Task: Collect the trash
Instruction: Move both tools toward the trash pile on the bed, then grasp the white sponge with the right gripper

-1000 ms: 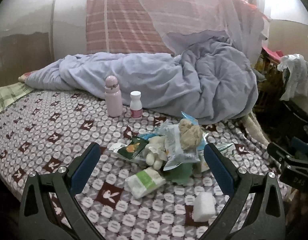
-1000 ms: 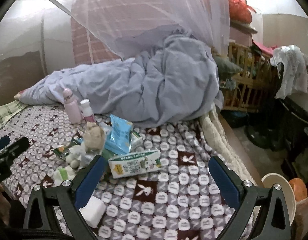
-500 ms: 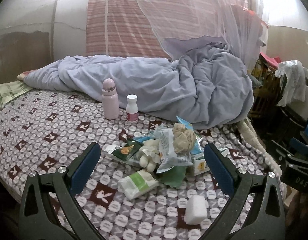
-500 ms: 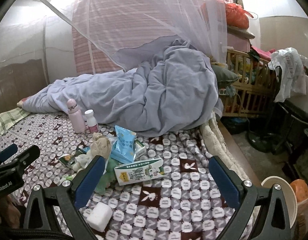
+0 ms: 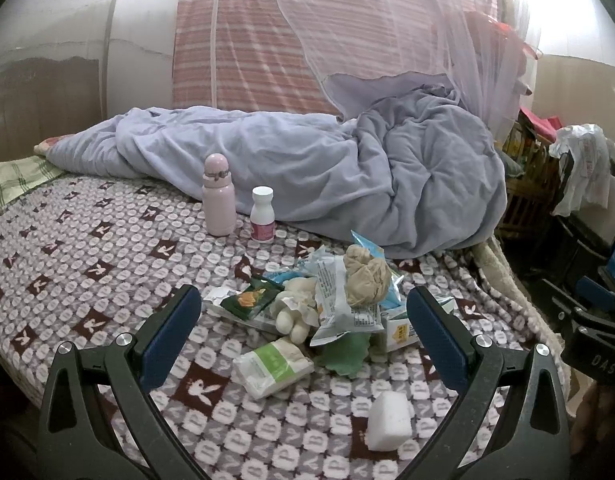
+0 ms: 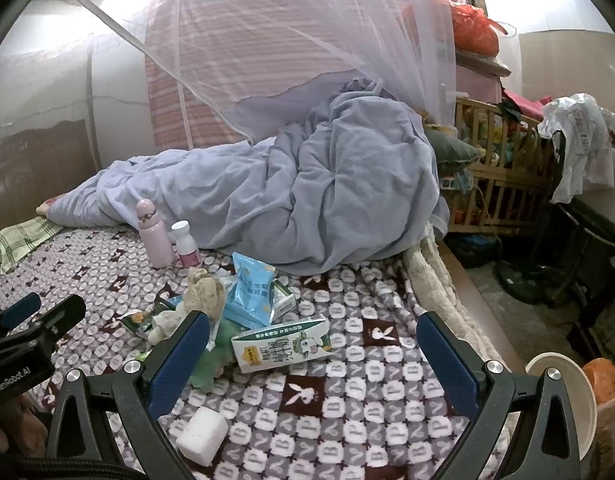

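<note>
A heap of trash lies on the patterned bedspread (image 5: 67, 240): a crumpled beige wad (image 5: 365, 280), a silver snack wrapper (image 5: 339, 300), a green-and-white tissue pack (image 5: 273, 366), a dark green sachet (image 5: 249, 300) and a white foam block (image 5: 389, 420). My left gripper (image 5: 303, 332) hangs open just short of the heap, holding nothing. In the right wrist view a green-and-white milk carton (image 6: 281, 344) and a blue snack bag (image 6: 251, 292) lie ahead of my right gripper (image 6: 315, 354), which is open and empty. The foam block (image 6: 201, 436) sits near its left finger.
A pink flask (image 5: 218, 196) and a small white bottle (image 5: 262, 216) stand upright behind the heap. A rumpled lilac duvet (image 5: 347, 184) fills the back of the bed under a mosquito net. A wooden crib (image 6: 503, 172) and a white bowl (image 6: 563, 396) are off the bed's right edge.
Both grippers have pulled back and risen a little, so the trash heap sits farther away and lower in view. Both stay open. No object has moved.
</note>
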Available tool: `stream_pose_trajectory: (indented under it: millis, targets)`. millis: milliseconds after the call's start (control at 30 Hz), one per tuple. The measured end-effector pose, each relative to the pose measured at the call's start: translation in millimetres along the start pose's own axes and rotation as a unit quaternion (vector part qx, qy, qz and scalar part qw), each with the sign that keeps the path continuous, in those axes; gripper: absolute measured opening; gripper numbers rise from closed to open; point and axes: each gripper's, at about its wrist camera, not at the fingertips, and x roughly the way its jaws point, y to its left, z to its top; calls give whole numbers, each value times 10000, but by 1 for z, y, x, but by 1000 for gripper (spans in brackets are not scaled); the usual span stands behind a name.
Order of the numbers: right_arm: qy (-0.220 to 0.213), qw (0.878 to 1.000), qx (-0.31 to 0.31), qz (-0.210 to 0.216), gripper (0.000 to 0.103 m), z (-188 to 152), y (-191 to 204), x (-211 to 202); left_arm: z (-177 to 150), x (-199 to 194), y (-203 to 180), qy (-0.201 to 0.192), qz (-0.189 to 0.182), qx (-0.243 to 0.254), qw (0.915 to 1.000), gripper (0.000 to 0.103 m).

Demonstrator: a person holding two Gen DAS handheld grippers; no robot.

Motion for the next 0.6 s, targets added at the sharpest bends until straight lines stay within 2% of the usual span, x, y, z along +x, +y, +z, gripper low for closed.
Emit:
stream_pose_trajectory:
  millis: [600]
  targets:
    - [31, 10000, 3, 24, 103, 1, 1, 3, 2, 3, 1, 4, 19, -16, 10000, 102]
